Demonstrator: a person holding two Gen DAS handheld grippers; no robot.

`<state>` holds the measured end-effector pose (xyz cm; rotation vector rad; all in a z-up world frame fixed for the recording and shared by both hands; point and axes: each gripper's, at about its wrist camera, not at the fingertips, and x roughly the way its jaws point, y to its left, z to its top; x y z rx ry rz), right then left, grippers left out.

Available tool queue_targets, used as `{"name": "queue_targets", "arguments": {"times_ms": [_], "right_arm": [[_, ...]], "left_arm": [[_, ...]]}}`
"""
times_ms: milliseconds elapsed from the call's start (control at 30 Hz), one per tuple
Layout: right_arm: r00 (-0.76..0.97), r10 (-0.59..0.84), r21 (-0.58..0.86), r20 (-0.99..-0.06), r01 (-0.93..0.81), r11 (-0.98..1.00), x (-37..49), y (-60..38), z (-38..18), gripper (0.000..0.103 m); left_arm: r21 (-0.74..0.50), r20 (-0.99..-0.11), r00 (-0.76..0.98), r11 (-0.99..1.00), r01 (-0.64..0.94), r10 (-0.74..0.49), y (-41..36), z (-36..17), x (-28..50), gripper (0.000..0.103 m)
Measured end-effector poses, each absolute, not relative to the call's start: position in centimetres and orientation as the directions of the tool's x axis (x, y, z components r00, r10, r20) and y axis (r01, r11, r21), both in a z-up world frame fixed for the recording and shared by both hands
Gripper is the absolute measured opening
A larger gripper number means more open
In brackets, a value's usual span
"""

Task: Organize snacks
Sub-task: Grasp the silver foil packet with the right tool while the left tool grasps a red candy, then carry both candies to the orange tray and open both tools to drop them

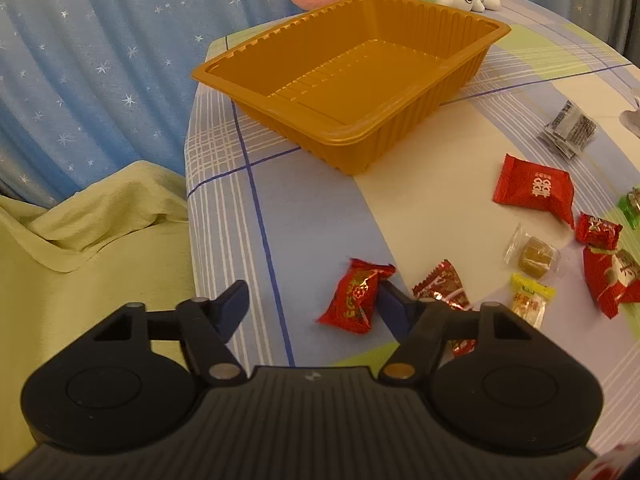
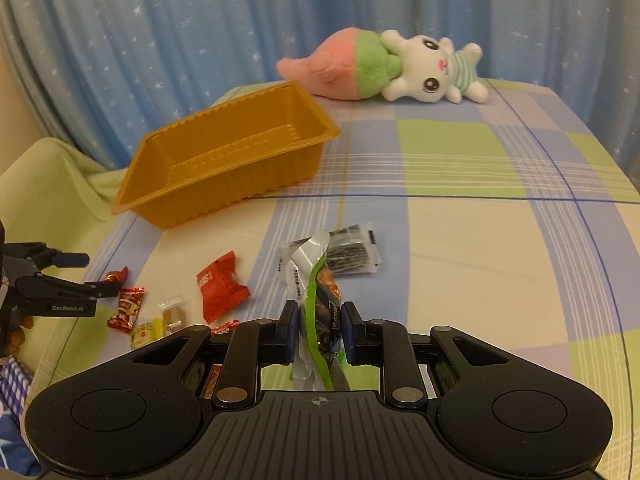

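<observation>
Jaws of right gripper [image 2: 319, 330] clenched on one green packet [image 2: 320, 312], left gripper [image 1: 312, 304] released; one orange tray [image 1: 352, 80].

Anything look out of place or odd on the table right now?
Only the plush rabbit lying on its side behind the empty orange tray; it is no snack. The sweets lie scattered, nothing torn or spilled. The right gripper grips a green packet; the left gripper is open.

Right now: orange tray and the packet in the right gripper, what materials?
Orange tray: looks like thin moulded plastic, semi-glossy; ribbed walls, rolled rim. Green-and-white packet, pinched in the right gripper: probably plastic film, glossy; it creases and reflects light.
</observation>
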<state>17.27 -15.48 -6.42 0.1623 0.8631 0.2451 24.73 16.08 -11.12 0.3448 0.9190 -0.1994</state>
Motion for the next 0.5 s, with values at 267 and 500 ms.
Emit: {"name": "queue_targets", "arguments": {"times_ms": [267,500], "right_arm": [[0.629,0.261,0.240,-0.732,-0.120,0.963,16.63,-15.98,-6.31,0.023],[0.627,0.266,0.241,-0.732,-0.127,0.962,16.69,-15.92,-6.28,0.023]], "left_arm": [[0.142,-0.814,0.575,0.932,0.335,-0.082,15.82,-11.04,24.92,0.033],[0.125,-0.813,0.574,0.935,0.332,-0.096,15.60,-10.83,24.46,0.020]]}}
